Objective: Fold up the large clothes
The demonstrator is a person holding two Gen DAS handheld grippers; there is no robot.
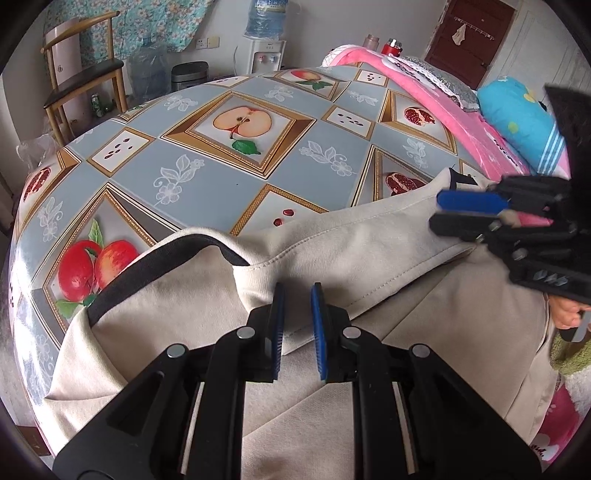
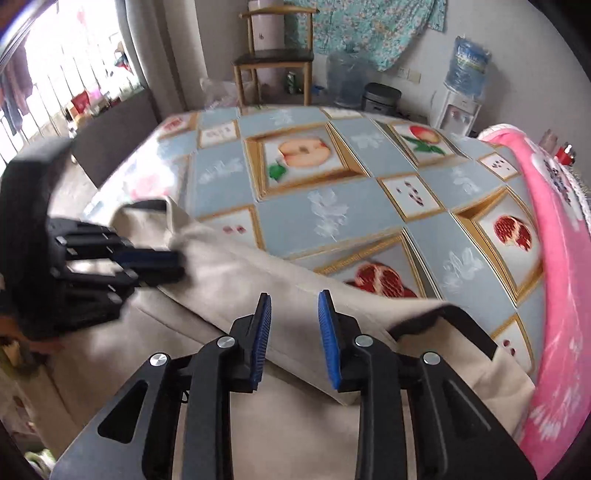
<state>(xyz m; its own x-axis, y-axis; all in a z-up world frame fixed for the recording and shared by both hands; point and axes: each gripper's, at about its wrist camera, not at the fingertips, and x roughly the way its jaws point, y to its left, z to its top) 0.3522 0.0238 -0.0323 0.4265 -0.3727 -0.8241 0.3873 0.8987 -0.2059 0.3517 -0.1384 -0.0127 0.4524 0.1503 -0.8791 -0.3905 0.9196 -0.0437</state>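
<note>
Pinching beige garment point(image 1: 369, 236) fold: left tongs point(image 1: 297, 295); right tongs point(image 2: 294, 299) parted, empty; window point(image 2: 74, 66) only in right view.

No legible text. Water bottle point(image 1: 266, 16) label is too blurred to read; the marking on the pale cylinder point(image 2: 263, 26) behind the chair is also illegible.

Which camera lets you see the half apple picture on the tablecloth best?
The left wrist view. There the half apple picture is sharp and large, with seeds, stem and green leaf all clear on the tablecloth. In the right wrist view the same picture is blurred and smaller, so only a pale orange shape and a green leaf show.
</note>
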